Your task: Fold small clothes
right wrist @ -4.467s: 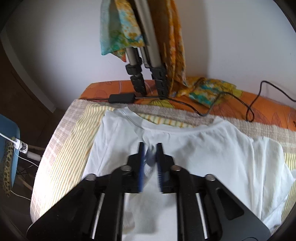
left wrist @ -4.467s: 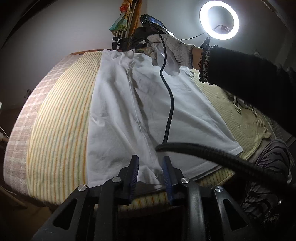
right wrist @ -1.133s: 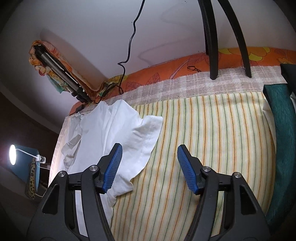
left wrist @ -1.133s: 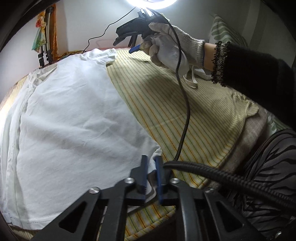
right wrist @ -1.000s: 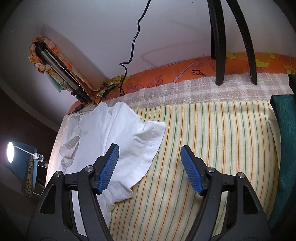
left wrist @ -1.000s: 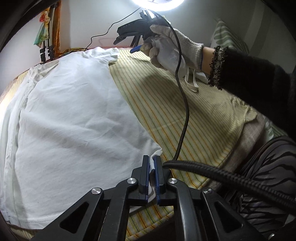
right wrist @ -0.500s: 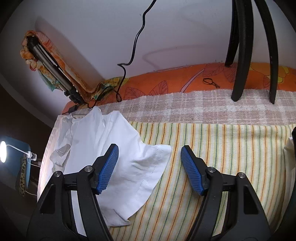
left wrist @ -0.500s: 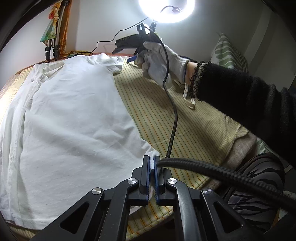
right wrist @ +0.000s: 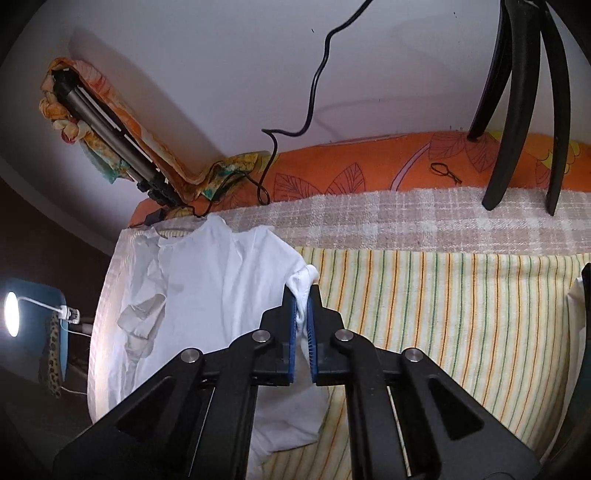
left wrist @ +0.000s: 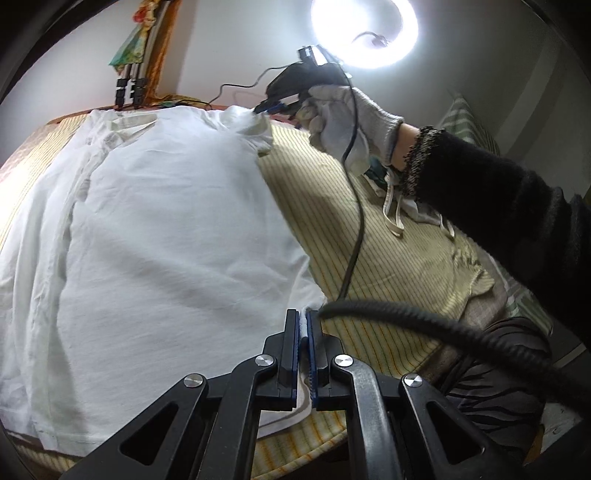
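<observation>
Tripod legs (right wrist: 517, 110) block far edge

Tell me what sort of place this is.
Most likely a bedroom at home, set up for filming. A white shirt lies on a bed under a striped sheet, an orange leaf-print cushion runs along the wall, and a ring light shines overhead.

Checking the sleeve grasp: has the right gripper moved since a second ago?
Yes. The right gripper has moved left, off the striped blanket, onto the white shirt sleeve edge, and shut on it.
</observation>
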Motion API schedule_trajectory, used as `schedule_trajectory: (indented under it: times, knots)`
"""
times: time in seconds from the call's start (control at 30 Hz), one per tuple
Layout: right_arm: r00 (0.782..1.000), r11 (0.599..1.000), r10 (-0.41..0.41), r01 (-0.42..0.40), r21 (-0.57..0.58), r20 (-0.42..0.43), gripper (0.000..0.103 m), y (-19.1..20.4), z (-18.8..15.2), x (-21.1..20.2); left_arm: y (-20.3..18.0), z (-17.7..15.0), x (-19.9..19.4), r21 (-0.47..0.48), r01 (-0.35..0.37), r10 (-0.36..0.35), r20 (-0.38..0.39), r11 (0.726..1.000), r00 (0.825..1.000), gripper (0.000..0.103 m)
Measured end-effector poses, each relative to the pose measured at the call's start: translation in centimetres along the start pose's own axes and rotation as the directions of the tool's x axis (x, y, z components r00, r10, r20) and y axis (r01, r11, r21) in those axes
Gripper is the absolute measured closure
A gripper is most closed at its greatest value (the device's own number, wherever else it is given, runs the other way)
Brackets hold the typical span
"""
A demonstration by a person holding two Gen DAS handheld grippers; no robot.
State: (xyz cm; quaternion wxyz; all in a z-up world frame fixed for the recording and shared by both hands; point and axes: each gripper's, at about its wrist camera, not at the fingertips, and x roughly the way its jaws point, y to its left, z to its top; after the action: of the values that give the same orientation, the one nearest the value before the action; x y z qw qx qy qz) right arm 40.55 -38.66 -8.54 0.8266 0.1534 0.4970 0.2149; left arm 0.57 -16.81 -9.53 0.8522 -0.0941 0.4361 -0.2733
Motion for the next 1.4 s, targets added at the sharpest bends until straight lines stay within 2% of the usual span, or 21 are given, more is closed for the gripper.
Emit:
schedule_trajectory:
  times: [0.2, 0.43, 0.57, 0.7, 0.83, 0.9, 0.93, 0.97, 1.0, 1.03, 1.1, 1.23, 1.33, 1.4]
  knots:
    - [0.993, 0.993, -0.116, 0.116, -0.021, -0.01, 0.097, 3.8, 1.0, -0.6, 1.9, -0.4, -1.7, -0.057, 0.018, -0.016, 0.035, 0.998, 0.999, 0.102]
    - [0.965, 0.958, -0.262, 0.258, -0.124, -0.014, 0.097, 10.0, 1.5, 0.5, 4.6, -1.4, -3.8, -0.132, 0.03, -0.019, 0.077, 0.991, 0.997, 0.102]
    - [0.95, 0.929, -0.31, 0.298, -0.218, -0.024, 0.097, 14.6, 1.5, 2.9, 6.8, -2.4, -4.8, -0.201, 0.031, -0.012, 0.094, 0.979, 0.996, 0.102]
    - [0.943, 0.908, -0.33, 0.304, -0.287, -0.046, 0.097, 18.6, 1.4, 6.4, 9.0, -3.5, -5.6, -0.257, 0.017, 0.007, 0.094, 0.966, 0.996, 0.102]
    - [0.944, 0.908, -0.306, 0.25, -0.337, -0.124, 0.097, 21.3, 0.8, 10.5, 10.8, -4.4, -5.7, -0.291, -0.024, 0.048, 0.074, 0.956, 0.996, 0.102]
    - [0.951, 0.906, -0.282, 0.219, -0.363, -0.13, 0.09, 22.2, 0.5, 10.9, 11.2, -4.7, -5.9, -0.292, -0.036, 0.057, 0.065, 0.956, 0.996, 0.102]
    - [0.958, 0.91, -0.26, 0.202, -0.362, -0.12, 0.075, 22.5, 0.5, 10.5, 11.4, -4.7, -6.1, -0.293, -0.046, 0.068, 0.066, 0.955, 0.995, 0.099]
    - [0.969, 0.92, -0.222, 0.171, -0.353, -0.11, 0.056, 22.6, 0.6, 9.7, 11.4, -4.8, -6.3, -0.291, -0.051, 0.075, 0.071, 0.955, 0.995, 0.098]
    - [0.978, 0.929, -0.19, 0.148, -0.341, -0.092, 0.051, 22.5, 0.6, 8.8, 11.3, -4.7, -6.2, -0.288, -0.054, 0.078, 0.071, 0.956, 0.994, 0.094]
    - [0.983, 0.934, -0.168, 0.134, -0.332, -0.075, 0.049, 22.3, 0.7, 7.8, 11.3, -4.7, -6.3, -0.285, -0.06, 0.083, 0.071, 0.957, 0.994, 0.087]
    - [0.991, 0.946, -0.126, 0.105, -0.306, -0.051, 0.049, 21.5, 0.8, 5.4, 11.1, -4.7, -6.4, -0.273, -0.073, 0.097, 0.077, 0.959, 0.992, 0.084]
    - [0.999, 0.974, -0.04, 0.039, -0.222, 0.0, 0.049, 18.7, 0.0, -0.1, 10.7, -4.7, -7.1, -0.239, -0.093, 0.117, 0.088, 0.967, 0.989, 0.084]
    - [0.999, 0.987, 0.033, -0.027, -0.155, 0.034, 0.049, 16.2, -1.7, -4.5, 10.3, -4.9, -8.0, -0.196, -0.125, 0.144, 0.089, 0.973, 0.985, 0.083]
    - [0.997, 0.989, 0.05, -0.041, -0.142, 0.055, 0.049, 15.4, -3.3, -7.2, 10.3, -5.0, -8.7, -0.174, -0.142, 0.159, 0.085, 0.974, 0.984, 0.081]
